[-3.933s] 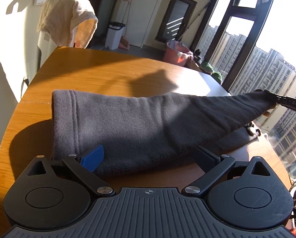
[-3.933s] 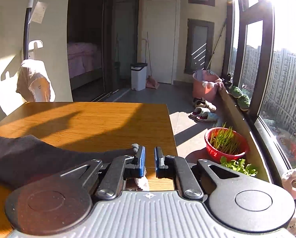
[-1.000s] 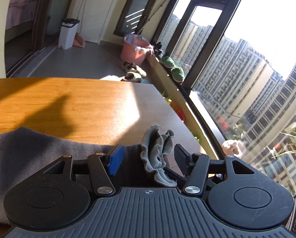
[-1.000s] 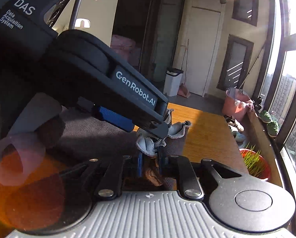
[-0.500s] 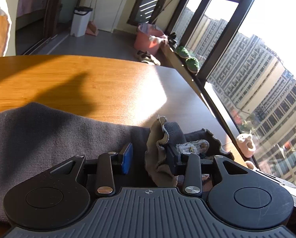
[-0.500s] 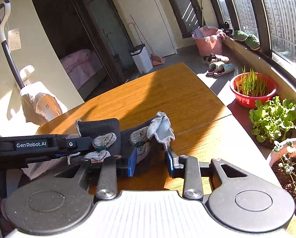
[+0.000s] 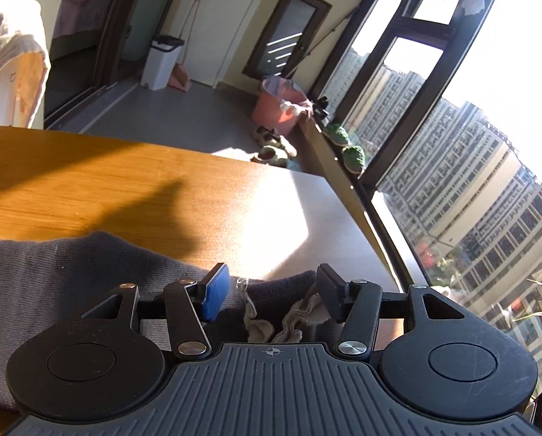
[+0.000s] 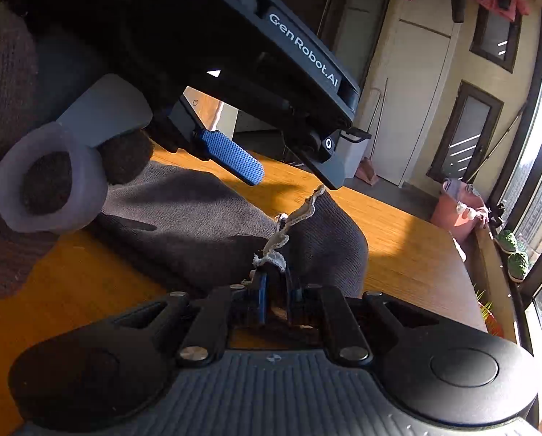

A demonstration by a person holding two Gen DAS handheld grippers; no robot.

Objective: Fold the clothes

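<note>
Left wrist view: the left gripper (image 7: 272,289) sits low over the counter (image 7: 133,189), and its jaws stand wide apart, clamped on nothing.
Between the jaws: the dark grey garment (image 7: 64,269) runs in from the left, and its frilly pale hem (image 7: 292,318) bunches up in the gap. The hem lies close against the right-hand finger; whether it actually touches cannot be told.
Garment position: spread flat on the counter, on the near left side, partly under the left gripper's body.
Background: a pink bucket (image 7: 276,107) on the floor by the window, a white bin (image 7: 161,61) near the door.

Right wrist view: the right gripper (image 8: 275,287) has its jaws drawn together, pinched on the grey garment (image 8: 198,225) right at the pale hem (image 8: 283,234).
Cloth shape: from that pinch the fabric rises in a ridge and drapes away to the left across the counter (image 8: 398,225).
Overhead: the left gripper (image 8: 294,178) hangs just above the ridge, its blue pad (image 8: 231,156) and its black finger spread well apart. The black fingertip sits right at the top end of the hem; contact cannot be confirmed.
Upper left: the gloved hand (image 8: 9,83) holds that gripper's handle.
</note>
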